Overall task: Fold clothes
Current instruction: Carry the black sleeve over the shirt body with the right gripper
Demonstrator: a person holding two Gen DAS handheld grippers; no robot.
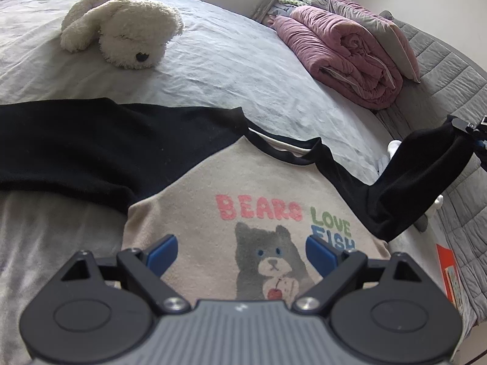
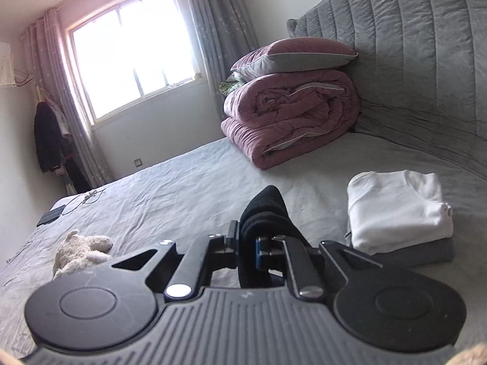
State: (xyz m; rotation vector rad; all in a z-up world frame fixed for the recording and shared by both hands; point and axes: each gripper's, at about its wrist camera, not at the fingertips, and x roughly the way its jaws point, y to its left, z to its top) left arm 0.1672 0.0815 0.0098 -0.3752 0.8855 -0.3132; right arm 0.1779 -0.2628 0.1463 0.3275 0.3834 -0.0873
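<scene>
Bed [image 1: 213, 60] bearing shirt [image 1: 213, 213], spread flat at 12 o'clock of left gripper [image 1: 242, 254], jaws wide; right gripper [image 2: 248, 245] pinches black sleeve [image 2: 264, 210], lifted at 3 o'clock.

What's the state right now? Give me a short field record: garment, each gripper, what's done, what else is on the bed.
garment: raglan shirt, beige body with bear print, black sleeves, lying front up on the bed
left sleeve: spread flat
right sleeve: lifted off the bed
left gripper: open, over the shirt's lower front, holding nothing
right gripper: shut on the right sleeve's cuff
finished pile: folded white garment on a grey one
other items: plush dog, rolled pink duvet, pillow
</scene>
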